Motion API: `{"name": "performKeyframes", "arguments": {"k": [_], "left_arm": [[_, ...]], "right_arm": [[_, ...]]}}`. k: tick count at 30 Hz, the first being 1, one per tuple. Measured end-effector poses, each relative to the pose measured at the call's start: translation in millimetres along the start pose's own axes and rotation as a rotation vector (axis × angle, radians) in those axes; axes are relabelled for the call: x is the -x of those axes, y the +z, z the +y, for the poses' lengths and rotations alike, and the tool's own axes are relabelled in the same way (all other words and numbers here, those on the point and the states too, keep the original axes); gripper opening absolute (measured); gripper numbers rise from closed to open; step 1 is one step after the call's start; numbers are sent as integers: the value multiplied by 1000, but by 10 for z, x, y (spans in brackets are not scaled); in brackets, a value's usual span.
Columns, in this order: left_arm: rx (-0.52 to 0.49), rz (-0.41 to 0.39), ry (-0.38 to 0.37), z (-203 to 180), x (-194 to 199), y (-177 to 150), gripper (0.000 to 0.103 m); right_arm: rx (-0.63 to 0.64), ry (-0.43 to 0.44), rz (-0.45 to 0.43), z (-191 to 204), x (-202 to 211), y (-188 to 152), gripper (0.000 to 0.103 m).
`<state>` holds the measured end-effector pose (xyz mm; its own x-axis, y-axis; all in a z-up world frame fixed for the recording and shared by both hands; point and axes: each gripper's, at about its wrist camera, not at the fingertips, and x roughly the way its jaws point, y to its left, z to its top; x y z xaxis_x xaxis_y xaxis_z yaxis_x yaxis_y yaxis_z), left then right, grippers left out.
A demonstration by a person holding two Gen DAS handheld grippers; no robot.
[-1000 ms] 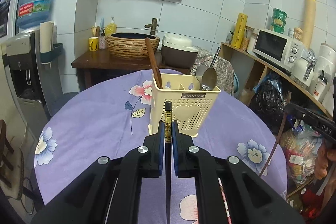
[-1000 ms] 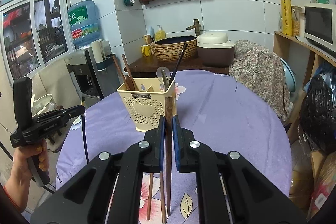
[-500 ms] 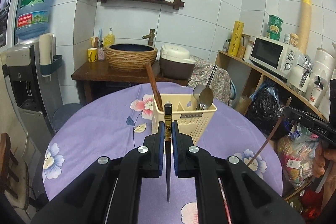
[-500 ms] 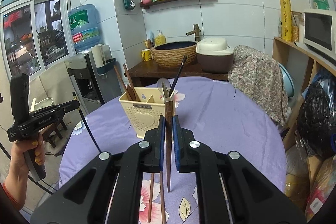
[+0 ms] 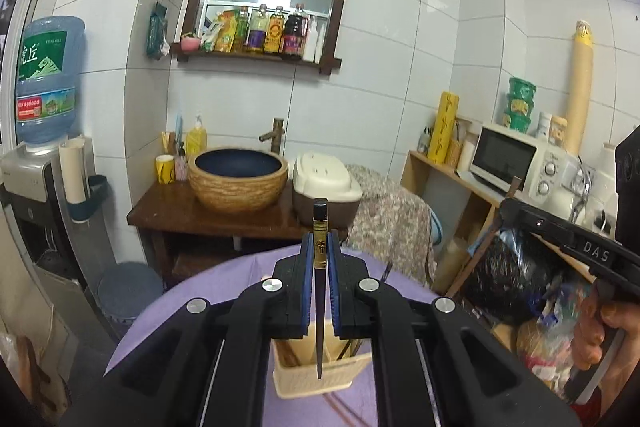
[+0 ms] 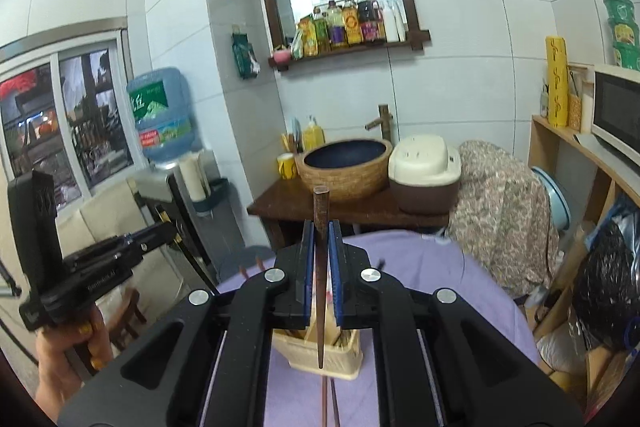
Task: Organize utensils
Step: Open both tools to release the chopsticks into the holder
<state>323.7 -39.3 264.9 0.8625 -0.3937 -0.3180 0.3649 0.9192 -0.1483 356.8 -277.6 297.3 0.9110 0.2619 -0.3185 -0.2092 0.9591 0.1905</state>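
The cream utensil caddy (image 5: 316,379) stands on the purple tablecloth (image 5: 208,291), low in both wrist views at about six o'clock from each set of fingers, and both hands carry a chopstick to it. Farthest left in the right wrist view, at nine o'clock, the left gripper (image 6: 160,233) shows in a hand (image 6: 68,355). In its own view the left gripper (image 5: 320,267) is clamped on a black chopstick (image 5: 320,291) with a gold band; the stick's long axis runs upright, thick end at twelve o'clock, tip hanging over the caddy's open top. The right gripper (image 6: 321,267) is likewise clamped on a brown wooden chopstick (image 6: 321,275), upright, tip down over the caddy. I judge both tips roughly equally near the opening, so the coming move is a straight lowering along each stick's axis. The caddy's divided compartments hold a few utensil handles, largely hidden behind the fingers; which compartment each tip is above I cannot tell. Two more brown chopsticks (image 6: 330,403) lie on the cloth at six o'clock. At three o'clock in the left wrist view, the right gripper appears beside shelving.
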Motion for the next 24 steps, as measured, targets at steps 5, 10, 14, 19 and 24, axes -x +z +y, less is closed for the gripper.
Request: {"name": "performKeyframes", "arguments": {"k": [5, 10, 14, 19, 24], "left_arm": [[-7, -9, 24, -58, -270, 87, 8], [-35, 16, 61, -58, -566, -144, 8], [-35, 60, 80, 25, -758, -445, 8], [-18, 126, 73, 144, -904, -793, 8], [-28, 159, 79, 177, -993, -1015, 8]], "right_arm": [[8, -24, 4, 88, -342, 79, 8], [12, -33, 72, 71, -752, -259, 8], [12, -33, 121, 26, -965, -568, 8], [8, -39, 149, -52, -1083, -822, 8], [1, -46, 174, -109, -1185, -993, 8]]}}
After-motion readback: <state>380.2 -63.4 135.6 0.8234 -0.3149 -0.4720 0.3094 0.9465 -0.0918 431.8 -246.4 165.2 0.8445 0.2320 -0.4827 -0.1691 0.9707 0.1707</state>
